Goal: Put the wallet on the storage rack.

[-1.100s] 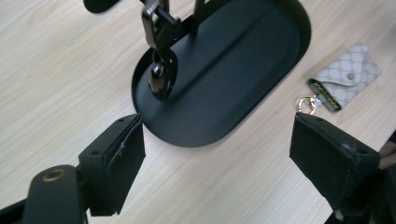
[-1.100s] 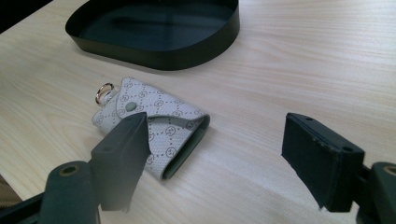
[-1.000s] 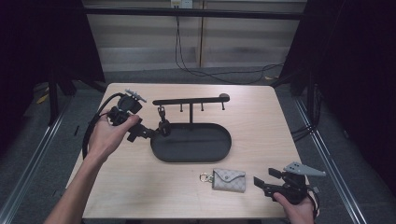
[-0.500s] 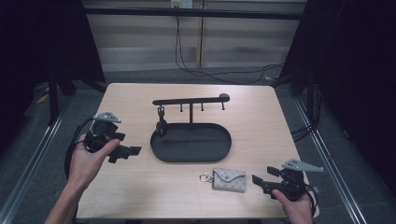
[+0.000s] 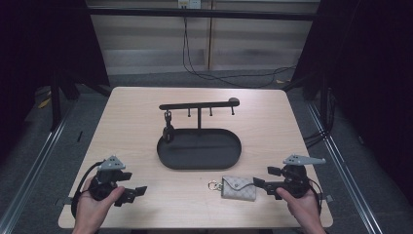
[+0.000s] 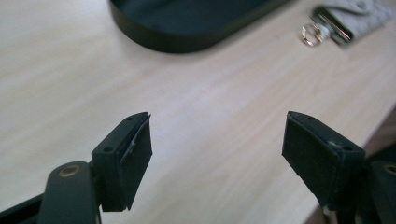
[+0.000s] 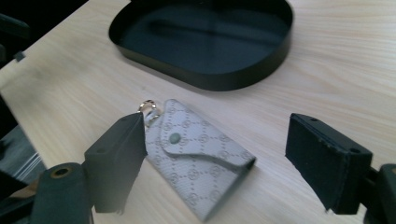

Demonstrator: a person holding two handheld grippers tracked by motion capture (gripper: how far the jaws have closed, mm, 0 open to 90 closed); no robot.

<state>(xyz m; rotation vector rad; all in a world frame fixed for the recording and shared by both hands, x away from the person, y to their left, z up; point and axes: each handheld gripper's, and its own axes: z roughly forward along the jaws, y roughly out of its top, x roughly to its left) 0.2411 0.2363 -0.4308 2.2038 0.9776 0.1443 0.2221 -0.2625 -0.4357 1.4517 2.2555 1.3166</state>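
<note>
Key pouch (image 5: 238,187) with gold ring lies flat near tabletop's front edge, just before black tray (image 5: 199,148) | right gripper (image 5: 260,184) open, jaws either side, lined up to grasp | left gripper (image 5: 138,191) open, empty, jaws just closing slightly, parked front-left clear of the work

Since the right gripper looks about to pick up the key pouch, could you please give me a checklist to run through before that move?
1. Right gripper jaws open wide enough: ok.
2. Key pouch between the jaws in the right gripper view: ok, pads not yet touching.
3. Pouch flat on the table, flap snapped shut: ok.
4. Key ring free of the black tray: ok, apart.
5. Left gripper out of the way: ok, near the table's left front, jaws open with nothing between them, lately closing slightly.
6. Free hook on the rack: cannot tell.
</note>
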